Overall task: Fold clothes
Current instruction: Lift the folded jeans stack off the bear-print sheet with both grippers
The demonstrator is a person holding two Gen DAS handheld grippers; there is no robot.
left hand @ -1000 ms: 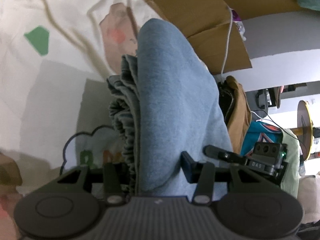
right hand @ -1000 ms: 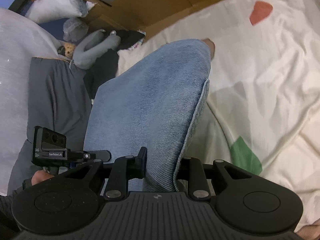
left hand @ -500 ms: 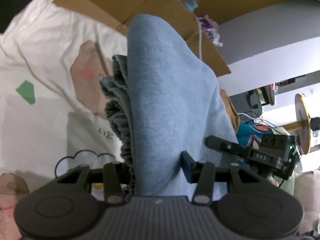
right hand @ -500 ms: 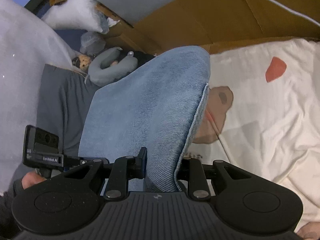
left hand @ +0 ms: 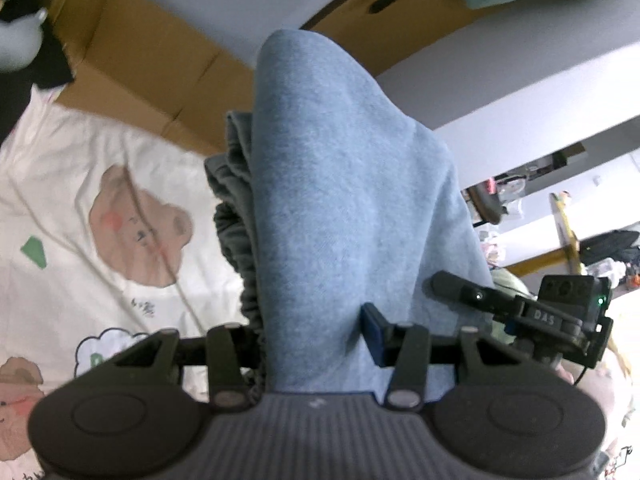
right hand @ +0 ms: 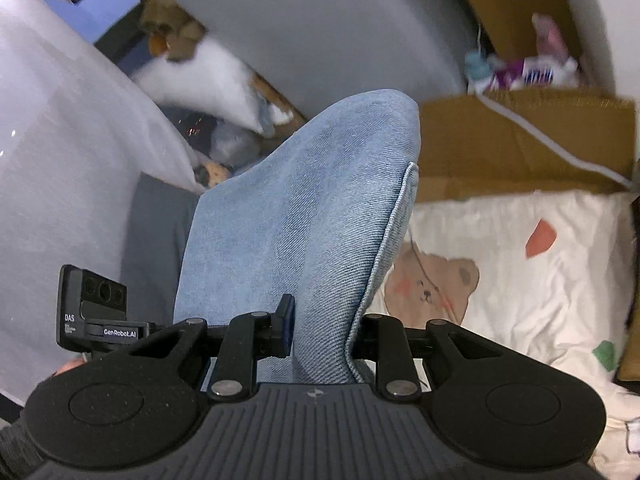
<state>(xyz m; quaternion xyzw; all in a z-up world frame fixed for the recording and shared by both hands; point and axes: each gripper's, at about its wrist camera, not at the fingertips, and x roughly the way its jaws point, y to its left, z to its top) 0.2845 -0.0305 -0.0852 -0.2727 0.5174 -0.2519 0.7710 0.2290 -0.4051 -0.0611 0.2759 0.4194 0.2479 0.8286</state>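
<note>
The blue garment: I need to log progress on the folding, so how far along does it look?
Done: both ends are gripped. The left gripper clamps the blue garment at its gathered grey waistband; the right gripper pinches a stitched hem edge. In hand: the cloth hangs off the patterned bedsheet. Left: no fold shows, so laying it flat and folding remain.
</note>
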